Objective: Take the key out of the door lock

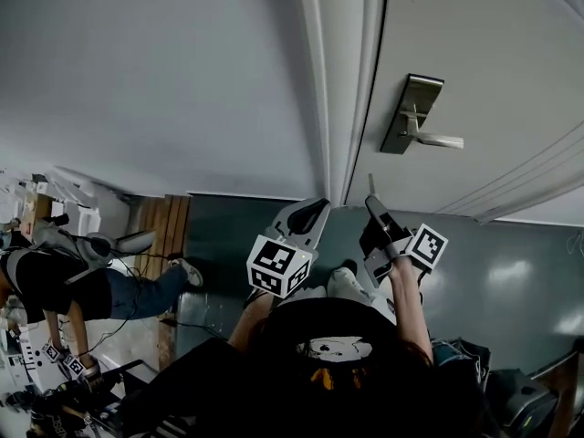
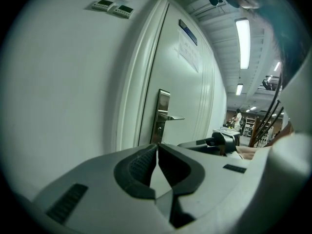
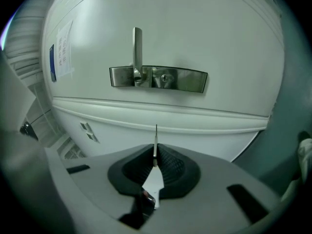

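Note:
The white door (image 1: 474,71) carries a steel lock plate (image 1: 412,115) with a lever handle (image 1: 436,140). In the right gripper view the plate (image 3: 158,78) shows its keyhole (image 3: 165,78) with nothing in it. My right gripper (image 3: 155,155) is shut on the key (image 3: 155,139), whose thin blade sticks out past the pads toward the door, well short of it. In the head view the right gripper (image 1: 373,204) is held below the handle, with the key blade (image 1: 370,185) pointing up. My left gripper (image 1: 317,208) hangs beside it by the door frame, shut with nothing in it (image 2: 157,147).
The door frame (image 1: 333,80) and a plain white wall (image 1: 164,71) lie to the left. A person (image 1: 64,281) sits at the far left near a strip of wooden floor (image 1: 164,222). Dark bags (image 1: 511,391) lie at the lower right on the grey floor.

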